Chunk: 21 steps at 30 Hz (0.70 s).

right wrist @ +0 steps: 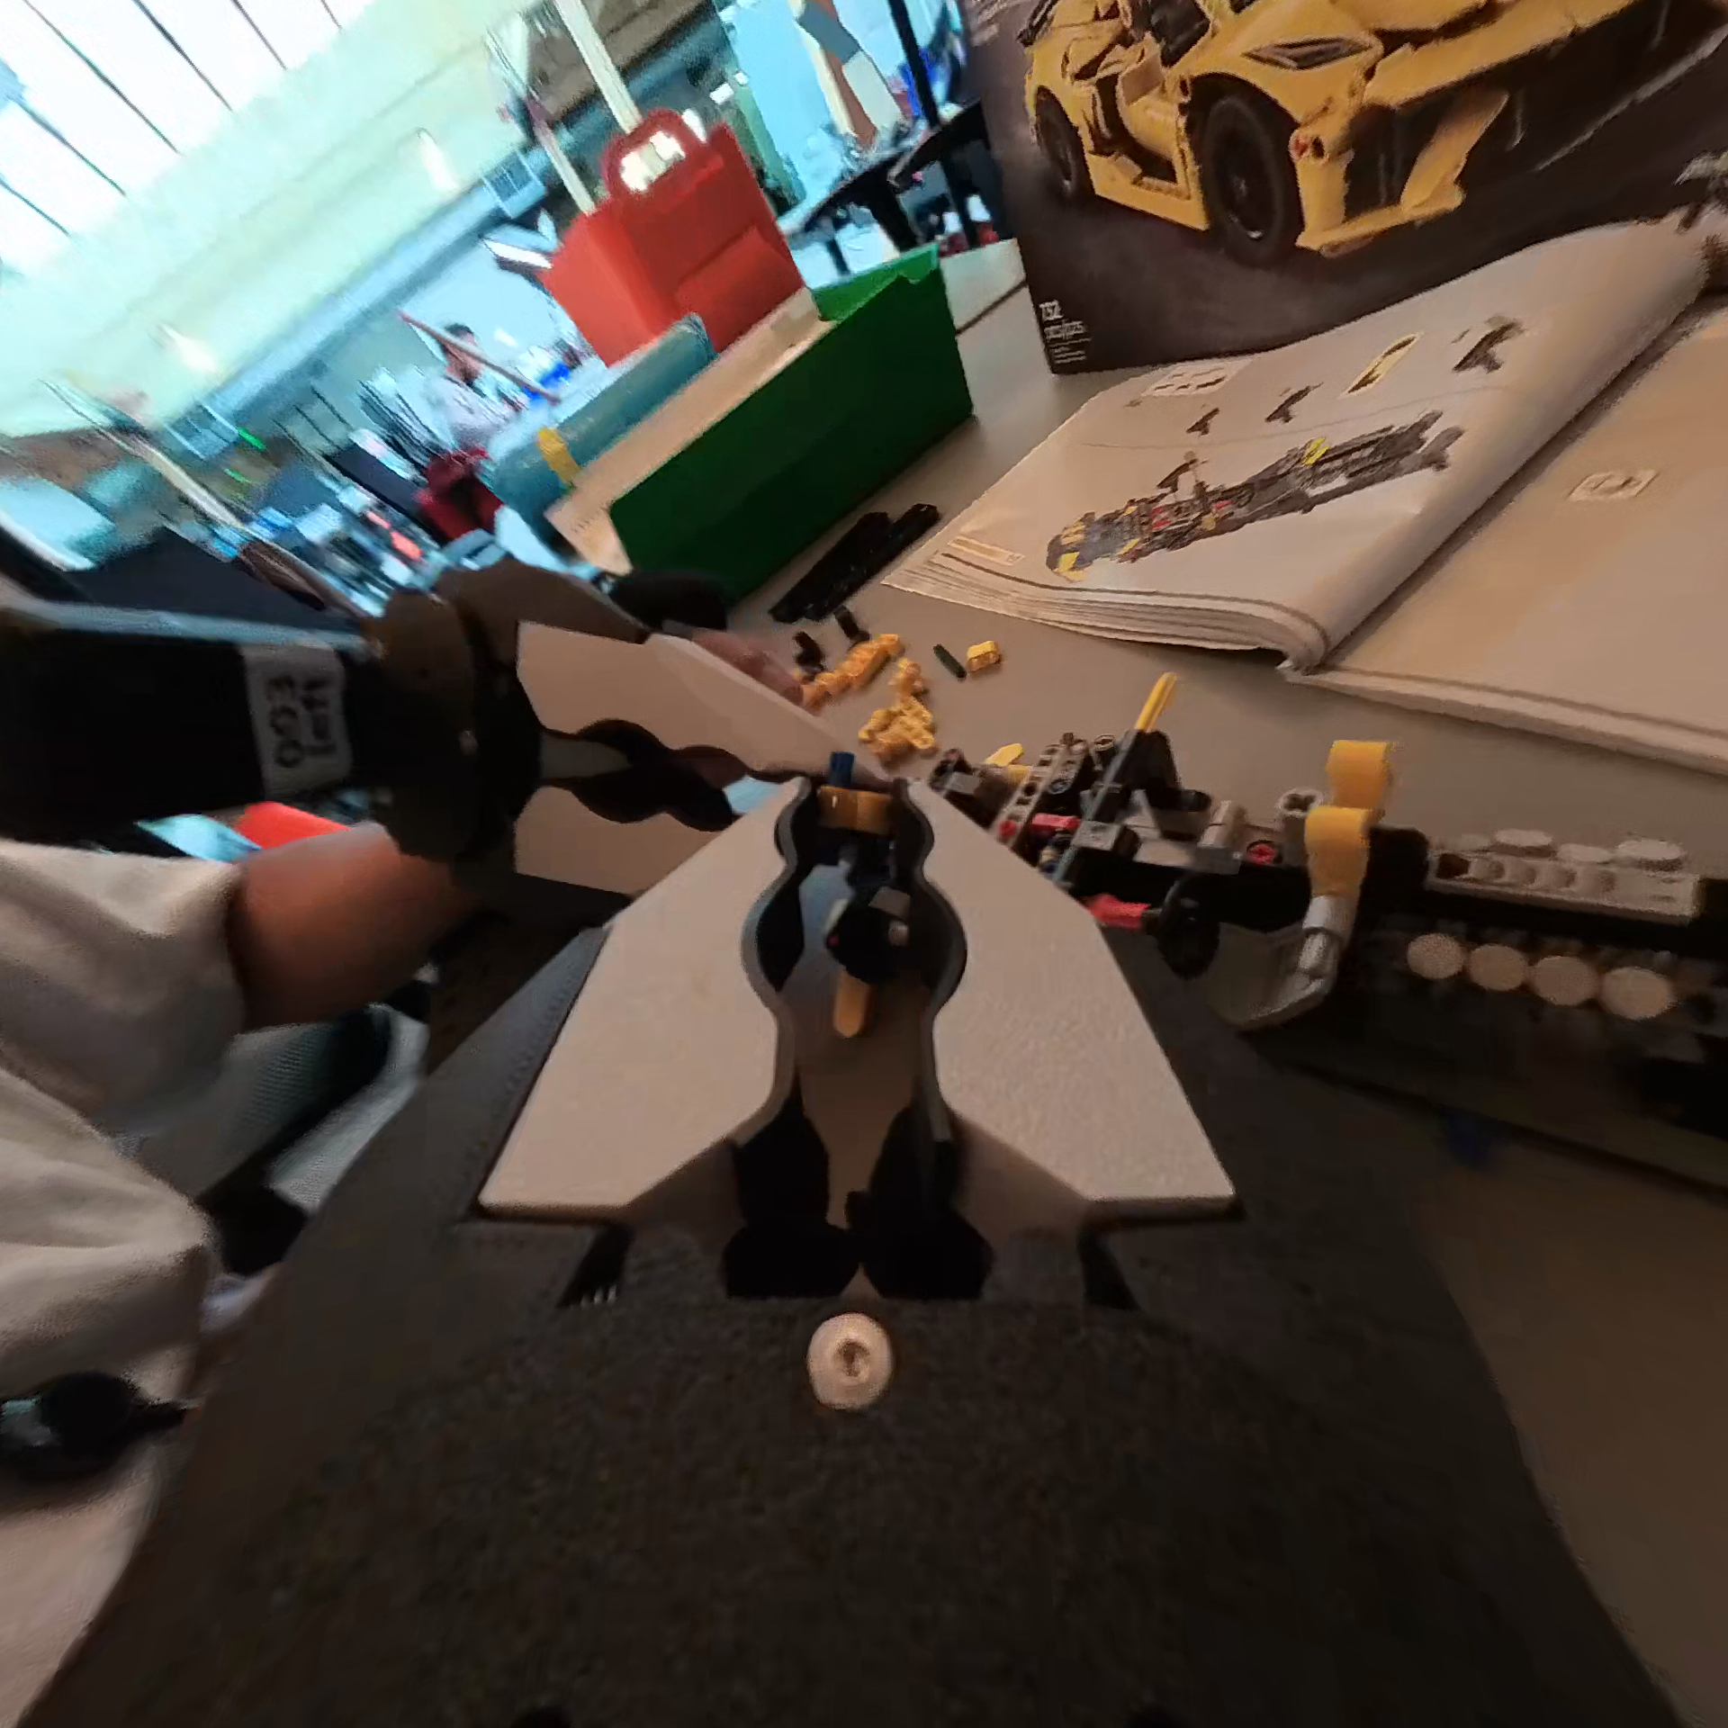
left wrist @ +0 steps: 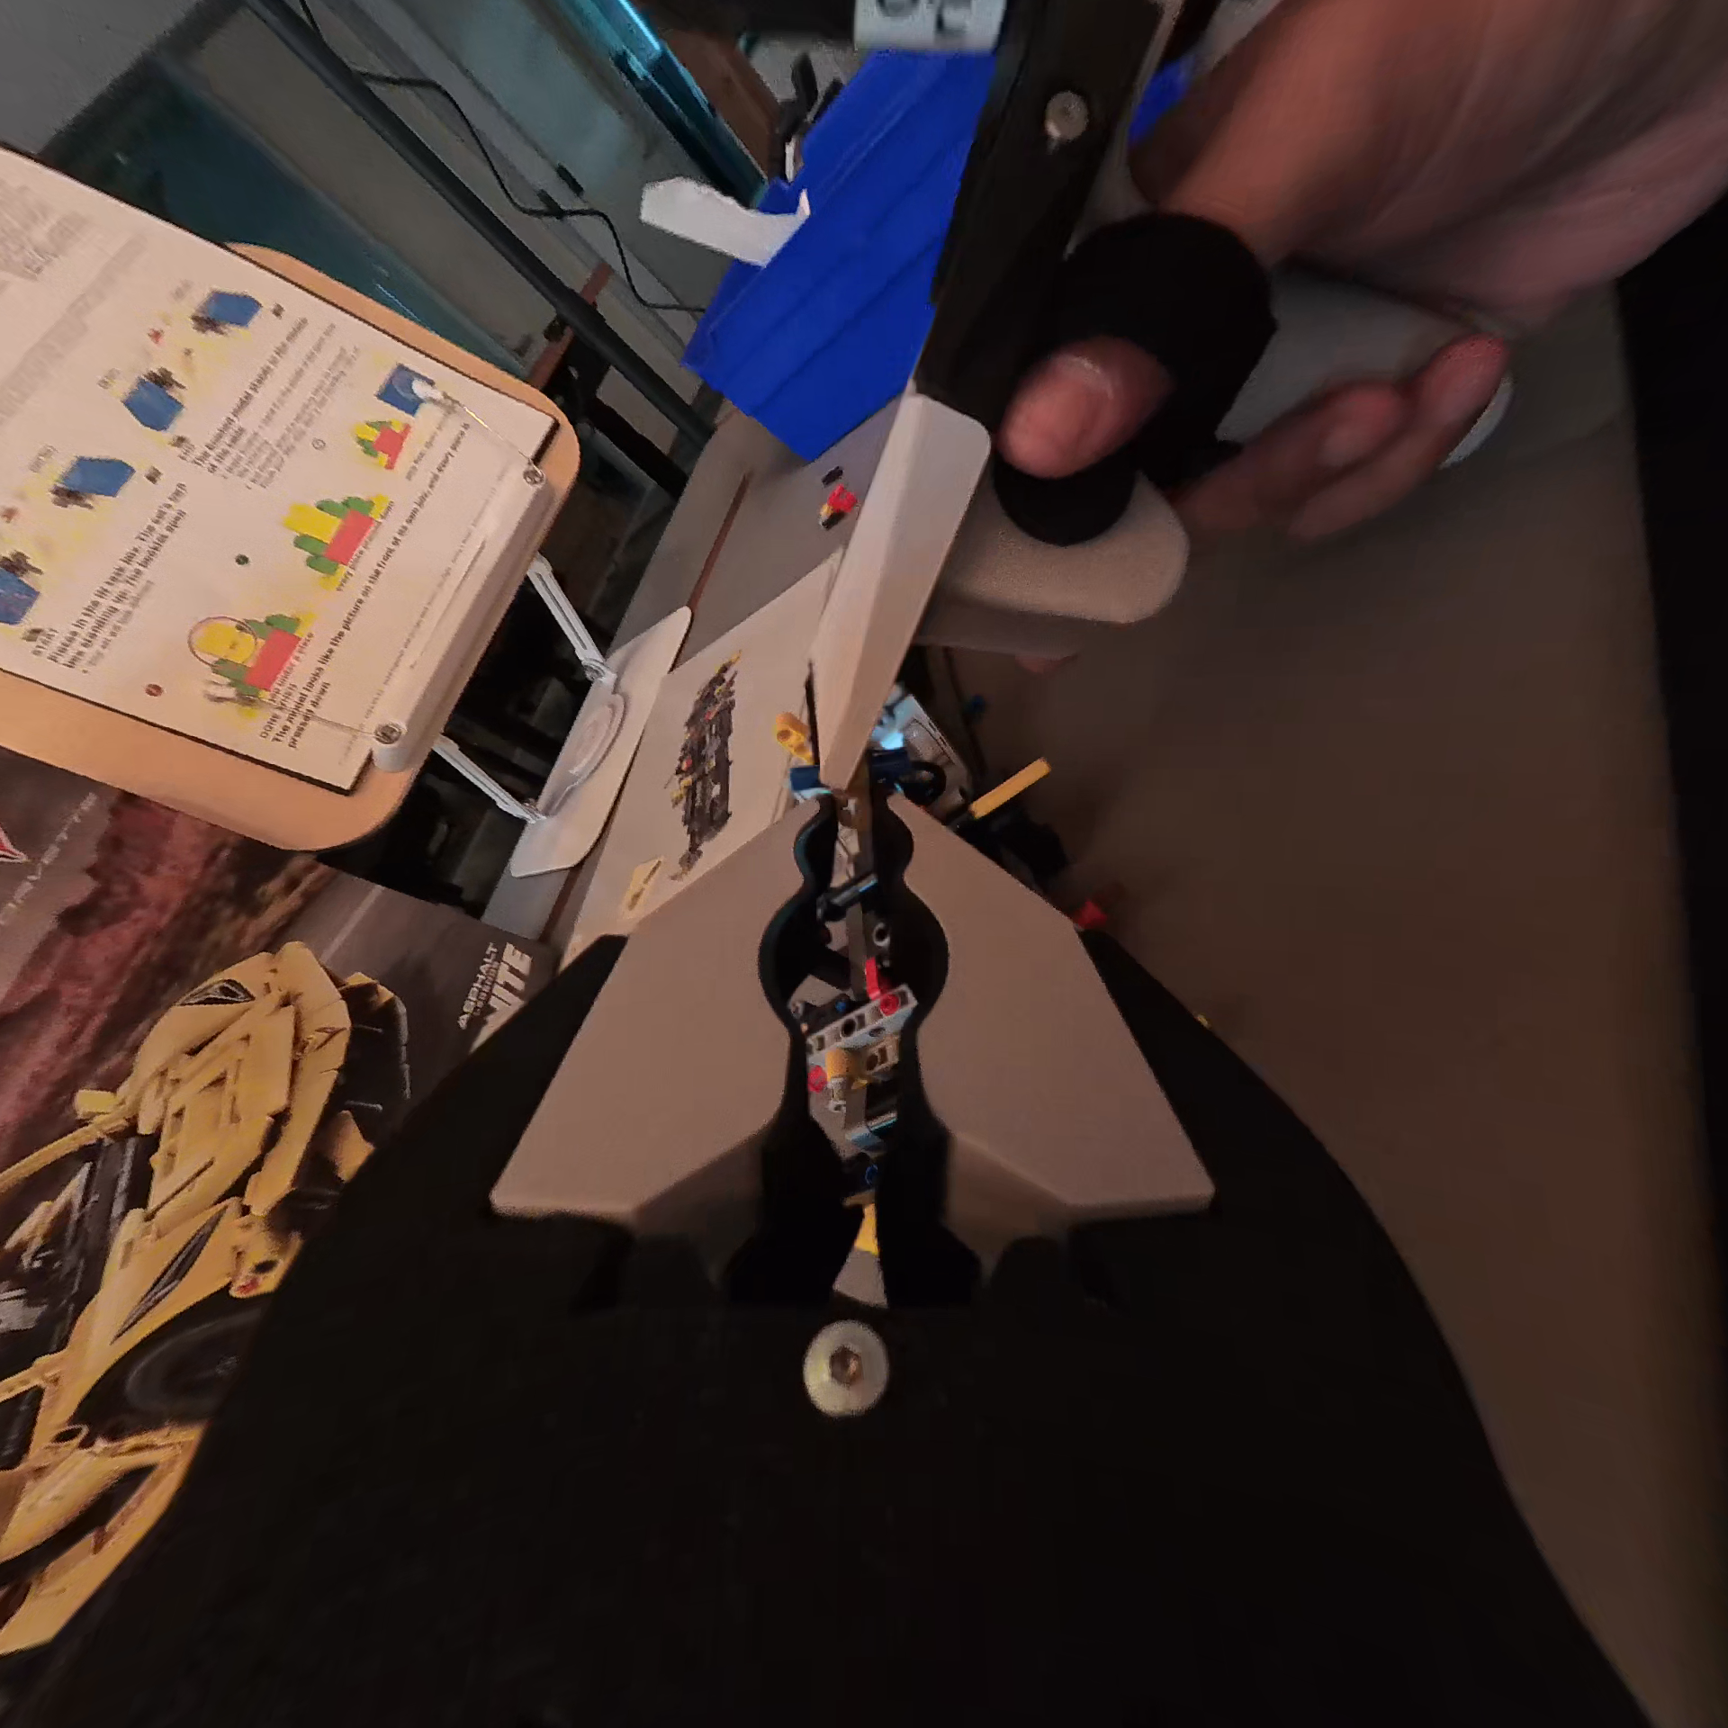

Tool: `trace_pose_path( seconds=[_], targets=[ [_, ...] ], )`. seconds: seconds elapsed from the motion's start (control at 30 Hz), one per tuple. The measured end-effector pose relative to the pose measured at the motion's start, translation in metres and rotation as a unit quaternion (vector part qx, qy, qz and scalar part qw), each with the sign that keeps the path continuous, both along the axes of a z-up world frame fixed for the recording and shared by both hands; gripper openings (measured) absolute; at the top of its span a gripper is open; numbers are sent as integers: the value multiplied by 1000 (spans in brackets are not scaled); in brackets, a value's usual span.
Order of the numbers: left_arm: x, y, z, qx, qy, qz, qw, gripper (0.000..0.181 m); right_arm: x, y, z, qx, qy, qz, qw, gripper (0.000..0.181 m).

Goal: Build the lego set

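Grey plastic fingers of your left gripper (left wrist: 856, 823) and right gripper (right wrist: 856, 795) met at one end of the lego chassis (right wrist: 1169, 832), both clamped on it above the table (right wrist: 1543, 1309). Twisting them apart risked popping its knobbly pinned beams loose.

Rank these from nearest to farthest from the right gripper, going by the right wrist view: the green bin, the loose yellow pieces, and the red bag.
1. Loose yellow pieces, just beyond the right gripper.
2. Green bin, farther back on the table.
3. Red bag, behind the bin, farthest.
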<state>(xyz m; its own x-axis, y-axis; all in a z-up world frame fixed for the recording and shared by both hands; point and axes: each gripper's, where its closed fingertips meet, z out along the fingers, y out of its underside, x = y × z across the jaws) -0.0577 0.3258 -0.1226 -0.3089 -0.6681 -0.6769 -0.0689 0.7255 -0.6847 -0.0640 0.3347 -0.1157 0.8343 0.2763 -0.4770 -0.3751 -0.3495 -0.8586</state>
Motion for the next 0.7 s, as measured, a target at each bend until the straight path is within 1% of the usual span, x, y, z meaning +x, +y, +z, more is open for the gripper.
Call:
trace_pose_path(
  seconds=[0.07, 0.17, 0.23, 0.3, 0.33, 0.37, 0.43, 0.5, 0.57, 0.63, 0.67, 0.7],
  targets=[
    [-1, -4, 7, -9, -18, -10, 1000, 8, -2, -3, 7, 5, 83, 24, 996, 15],
    [-6, -12, 20, -53, -36, -39, 997, 8, -7, -10, 19, 18, 207, 74, 975, 14],
    [-9, -17, 27, -84, -42, -60, 994, 8, -11, -15, 26, 24, 261, 106, 959, 15],
    [-13, -22, 35, -118, -49, -81, 988, 8, -15, -22, 34, 31, 317, 145, 937, 13],
    [-14, -23, 39, -138, -47, -88, 985, 8, -16, -25, 37, 31, 338, 160, 927, 12],
    [-14, -23, 40, -160, -38, -90, 982, 8, -16, -25, 39, 34, 343, 161, 925, 12],
    [-13, -21, 42, -202, -18, -93, 975, 8, -13, -23, 40, 47, 305, 146, 940, 12],
    [-9, -11, 44, -224, -12, -77, 971, 8, -6, -21, 41, 53, 257, 120, 958, 14],
    [0, 1, 41, -265, 38, -63, 961, 8, 15, -19, 48, 59, 194, 69, 977, 20],
    [19, 28, 46, -296, 71, -14, 953, 8, 55, -14, 68, 73, 105, -3, 992, 22],
    [27, 35, 42, -315, 122, -6, 941, 8, 82, -9, 77, 72, 47, -51, 995, 21],
    [36, 44, 35, -336, 189, 10, 923, 8, 111, -3, 84, 65, -15, -103, 992, 17]
  ],
)
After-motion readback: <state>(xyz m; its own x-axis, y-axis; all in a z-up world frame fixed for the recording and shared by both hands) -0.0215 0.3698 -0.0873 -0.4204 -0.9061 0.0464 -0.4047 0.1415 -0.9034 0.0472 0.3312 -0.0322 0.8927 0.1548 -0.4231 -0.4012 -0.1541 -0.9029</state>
